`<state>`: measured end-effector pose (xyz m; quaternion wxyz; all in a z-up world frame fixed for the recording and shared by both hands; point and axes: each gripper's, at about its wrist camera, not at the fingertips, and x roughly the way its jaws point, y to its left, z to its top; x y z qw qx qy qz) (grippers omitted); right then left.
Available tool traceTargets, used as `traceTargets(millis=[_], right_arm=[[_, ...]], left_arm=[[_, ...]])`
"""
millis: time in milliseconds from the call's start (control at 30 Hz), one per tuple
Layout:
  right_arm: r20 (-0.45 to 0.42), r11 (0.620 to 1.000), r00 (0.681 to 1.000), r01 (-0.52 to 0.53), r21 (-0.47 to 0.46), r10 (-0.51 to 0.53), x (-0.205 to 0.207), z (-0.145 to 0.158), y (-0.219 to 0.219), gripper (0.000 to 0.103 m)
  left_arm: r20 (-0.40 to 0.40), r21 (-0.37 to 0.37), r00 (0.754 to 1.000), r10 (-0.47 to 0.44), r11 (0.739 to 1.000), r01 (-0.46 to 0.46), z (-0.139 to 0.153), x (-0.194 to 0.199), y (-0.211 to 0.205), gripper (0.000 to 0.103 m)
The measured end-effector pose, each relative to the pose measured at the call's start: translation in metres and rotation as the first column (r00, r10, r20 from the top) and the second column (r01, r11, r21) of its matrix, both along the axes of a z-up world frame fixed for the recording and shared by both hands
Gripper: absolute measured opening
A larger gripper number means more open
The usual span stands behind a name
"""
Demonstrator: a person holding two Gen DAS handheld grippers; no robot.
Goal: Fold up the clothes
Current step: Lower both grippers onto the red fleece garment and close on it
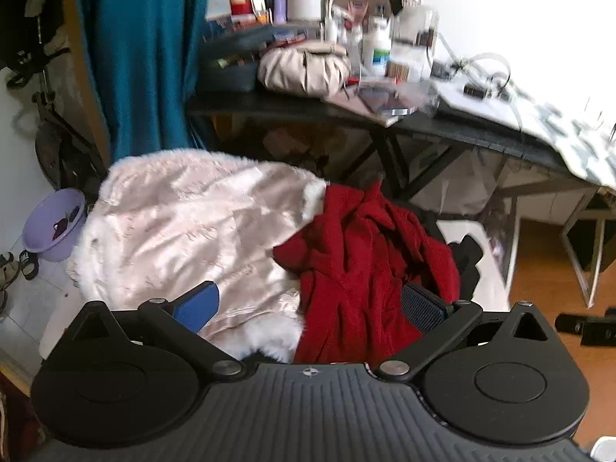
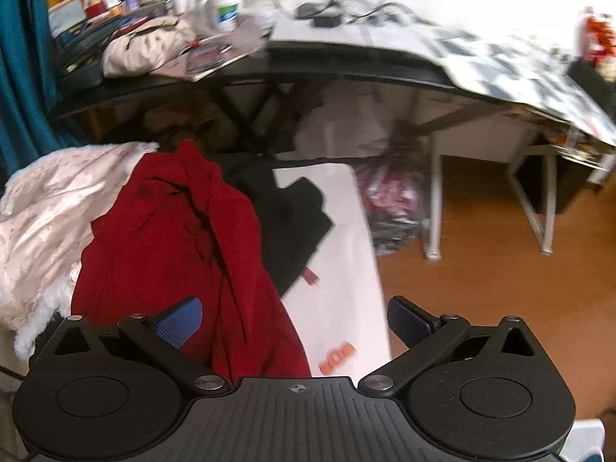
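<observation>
A crumpled red garment point(image 1: 365, 265) is seen between the wide-spread jaws of the left gripper point(image 1: 308, 304). Only the right view shows the black garment point(image 2: 292, 215) beyond the right gripper point(image 2: 294, 319), whose jaws are also wide.

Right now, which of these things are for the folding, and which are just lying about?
For the folding: red garment, black garment, white surface, both open grippers.

Lying about: pale furry blanket, cluttered black desk, lilac bucket, teal curtain.
</observation>
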<state>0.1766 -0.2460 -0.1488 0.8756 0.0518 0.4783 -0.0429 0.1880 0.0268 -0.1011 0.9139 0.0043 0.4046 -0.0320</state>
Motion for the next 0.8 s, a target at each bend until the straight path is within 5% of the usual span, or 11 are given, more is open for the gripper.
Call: traceTargets(millis=[100,233,500,800], right_arm=[[-0.023,0.995,0.996,-0.091,0.031,0.092,0.037,-0.019,-0.010,0.100],[-0.063,0.982,0.982,-0.171,0.079,0.176,0.083,-0.050,-0.019,0.088],[-0.118,0.964,0.957,-0.257,0.067,0.263,0.136,-0.107,-0.007,0.085],[-0.139,0.951,0.941,-0.306,0.037,0.308,0.168,-0.154,0.036,0.085]], left_arm=[[-0.032,0.096,0.999,0.004,0.995,-0.001,-0.021,0.023,-0.022,0.103],[-0.088,0.097,0.996,0.016,0.995,-0.007,-0.051,0.049,-0.033,0.103],[-0.182,0.212,0.982,0.049,0.977,-0.009,-0.107,0.094,-0.034,0.103],[-0.252,0.206,0.966,-0.065,0.971,0.119,-0.166,0.122,-0.052,0.103]])
